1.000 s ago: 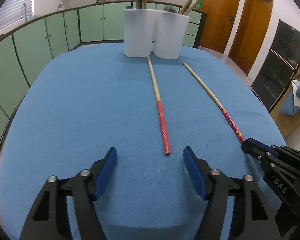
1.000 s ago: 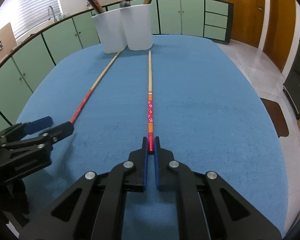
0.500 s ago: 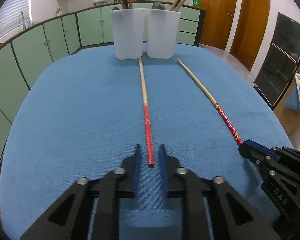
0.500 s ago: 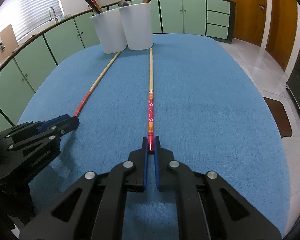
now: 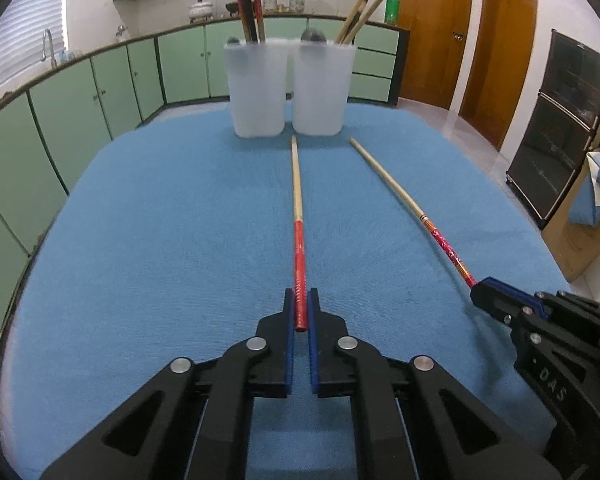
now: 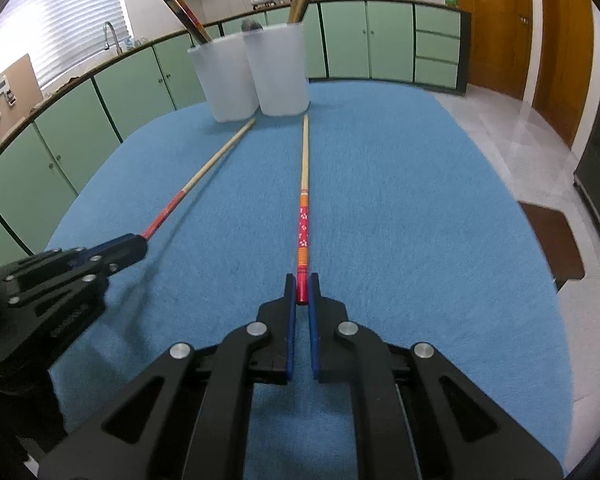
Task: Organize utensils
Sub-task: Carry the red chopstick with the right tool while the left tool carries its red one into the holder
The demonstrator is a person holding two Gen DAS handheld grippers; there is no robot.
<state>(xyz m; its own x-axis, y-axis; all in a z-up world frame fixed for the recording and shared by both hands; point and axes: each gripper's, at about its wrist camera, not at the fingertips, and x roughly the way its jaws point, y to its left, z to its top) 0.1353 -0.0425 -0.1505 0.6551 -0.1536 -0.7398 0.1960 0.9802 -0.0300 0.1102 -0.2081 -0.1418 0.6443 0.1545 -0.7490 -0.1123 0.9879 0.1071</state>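
Observation:
Two long chopsticks lie on the blue cloth, their pale tips pointing toward two white cups. My left gripper (image 5: 300, 298) is shut on the red end of the plain red-handled chopstick (image 5: 298, 216). In the right wrist view, my right gripper (image 6: 301, 282) is shut on the red end of the flower-patterned chopstick (image 6: 303, 208). Each gripper also shows at the edge of the other's view: the right gripper (image 5: 485, 292) and the left gripper (image 6: 134, 246). The left cup (image 5: 256, 92) holds dark red chopsticks, and the right cup (image 5: 322, 92) holds pale wooden ones.
The blue cloth (image 5: 160, 240) covers a rounded table. Green cabinets (image 5: 80, 100) run behind and to the left. Wooden doors (image 5: 500, 48) and a dark cabinet (image 5: 560, 128) stand to the right across a tiled floor (image 6: 512, 120).
My left gripper went from wide open to shut on the red-handled chopstick's end. The right gripper stayed shut on its chopstick and has not moved.

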